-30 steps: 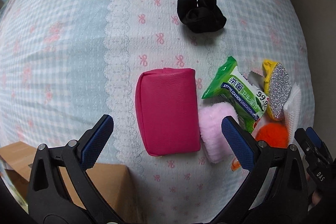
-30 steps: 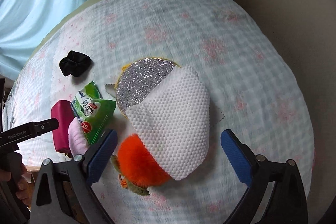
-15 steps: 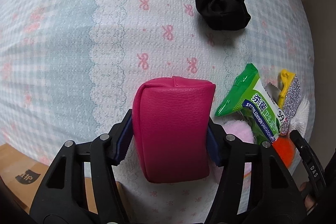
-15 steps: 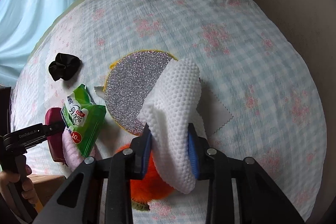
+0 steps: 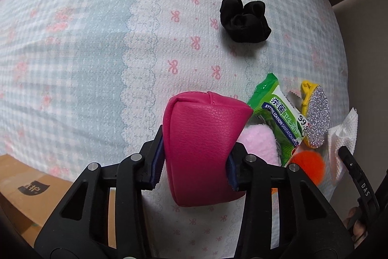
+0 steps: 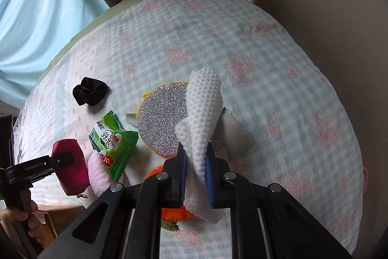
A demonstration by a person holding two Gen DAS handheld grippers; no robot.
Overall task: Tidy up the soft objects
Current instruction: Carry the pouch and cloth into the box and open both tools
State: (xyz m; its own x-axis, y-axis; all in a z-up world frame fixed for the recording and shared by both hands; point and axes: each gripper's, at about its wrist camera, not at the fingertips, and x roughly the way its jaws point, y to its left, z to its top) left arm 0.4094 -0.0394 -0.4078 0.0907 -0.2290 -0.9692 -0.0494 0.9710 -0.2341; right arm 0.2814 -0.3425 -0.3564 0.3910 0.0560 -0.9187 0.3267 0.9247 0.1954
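The left claw (image 5: 194, 159) is closing on the pink pouch (image 5: 203, 149), its blue pads pressing in on both sides so that the leather is bulging out above them. The pouch is sitting between the jaws at the near edge of the bed (image 5: 84, 45), above the bedspread of pale blue check with pink bows. The right claw (image 6: 196, 170) is likewise closing, pinching the white dimpled cloth (image 6: 205, 113), which is folding up into a narrow ridge between the pads and drooping below them.

Just beside the pouch, the fluffy pink item (image 5: 260, 145) is lying partly under the green wipes packet (image 5: 278, 113). Near these, the orange pompom (image 5: 308, 164) is peeking out, half hidden behind the right claw in the right wrist view. The round silver glitter pad (image 6: 162, 120) with a yellow rim is resting flat, touching the held cloth on one side and lying close to the wipes packet on the other. A thin sheet with zigzag edges (image 6: 236, 135) is lying under the cloth.

Farther off, well apart from the cluster, the black scrunchie (image 5: 245, 18) is sitting alone on the lace-bordered strip. A cardboard box (image 5: 26, 196) is showing below the bed's edge, and a person's hand (image 6: 23, 217) is gripping the left handle. Beyond the bed, a light blue curtain (image 6: 36, 16) is hanging.
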